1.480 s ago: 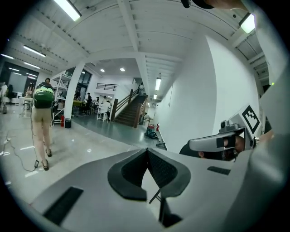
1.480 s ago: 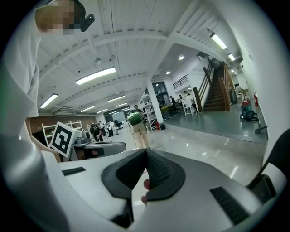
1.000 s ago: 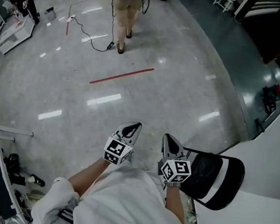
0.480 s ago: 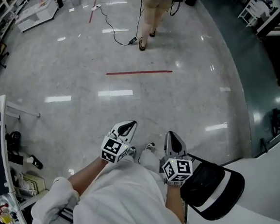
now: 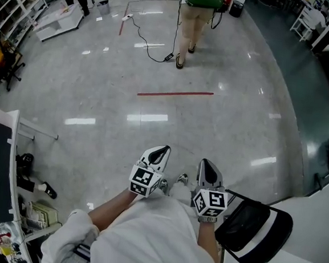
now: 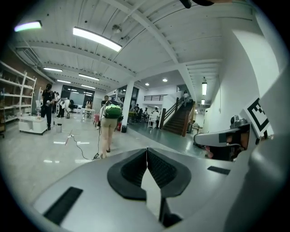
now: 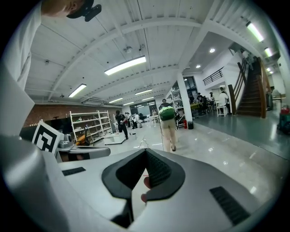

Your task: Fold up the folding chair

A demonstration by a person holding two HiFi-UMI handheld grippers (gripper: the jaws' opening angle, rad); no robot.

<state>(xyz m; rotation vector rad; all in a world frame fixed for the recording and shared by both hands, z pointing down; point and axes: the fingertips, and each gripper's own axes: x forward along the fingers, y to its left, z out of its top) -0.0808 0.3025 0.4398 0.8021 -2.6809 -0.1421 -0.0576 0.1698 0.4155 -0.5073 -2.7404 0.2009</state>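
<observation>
Across the wide polished floor the whole outlook has swung since a second ago. The shelving along the left edge has come into the head view, and the white-framed dark panel at lower left shows more of itself. The curved white surface at lower right keeps its corner.

The person with a green backpack has slid toward the top middle and looks further off. The black-and-white padded thing just beside the wearer's right forearm has barely shifted against the body, so I judge that it stays close by the wearer. Whether it is part of the folding chair I cannot tell. No folding chair can be picked out with certainty in any view.

The left gripper and right gripper are held side by side close before the body, pointing out over the floor. Each has its fingers closed together on nothing, as before.

The red tape line has moved rightward in the view, and a shoe now peeps out between the two grippers. I read this as walking and turning toward wherever the chair stands. The folding has not begun, and the fingers must open before any part of the frame can be taken.
</observation>
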